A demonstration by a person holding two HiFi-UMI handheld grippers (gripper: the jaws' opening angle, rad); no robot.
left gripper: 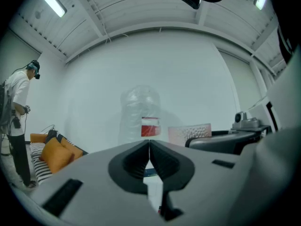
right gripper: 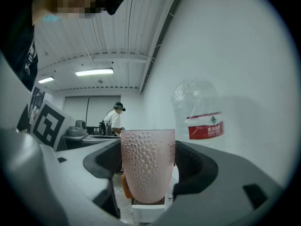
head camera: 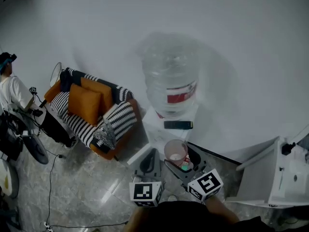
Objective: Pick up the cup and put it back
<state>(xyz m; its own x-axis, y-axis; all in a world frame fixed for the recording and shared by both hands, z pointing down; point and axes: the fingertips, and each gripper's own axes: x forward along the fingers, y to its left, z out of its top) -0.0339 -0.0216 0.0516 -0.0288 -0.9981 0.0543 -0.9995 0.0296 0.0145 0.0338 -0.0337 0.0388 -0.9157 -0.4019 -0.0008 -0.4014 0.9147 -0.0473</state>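
Note:
A pink dimpled cup (right gripper: 148, 166) stands upright between the jaws of my right gripper (right gripper: 148, 160), which is shut on its sides. In the head view the cup (head camera: 175, 152) hangs in front of the white water dispenser (head camera: 159, 129), with the right gripper (head camera: 182, 162) round it. The left gripper (head camera: 150, 161) is just left of the cup, its jaws pressed together on nothing. From the left gripper view the left gripper (left gripper: 149, 148) points at the water bottle (left gripper: 140, 114), and the cup (left gripper: 189, 134) shows to the right. Whether the cup's base touches the ledge is hidden.
A large clear water bottle (head camera: 170, 80) with a red label tops the dispenser, against a white wall. A striped sofa (head camera: 84, 124) with orange cushions is to the left, with a person (head camera: 12, 92) beyond it. A white cabinet (head camera: 285, 175) stands at the right.

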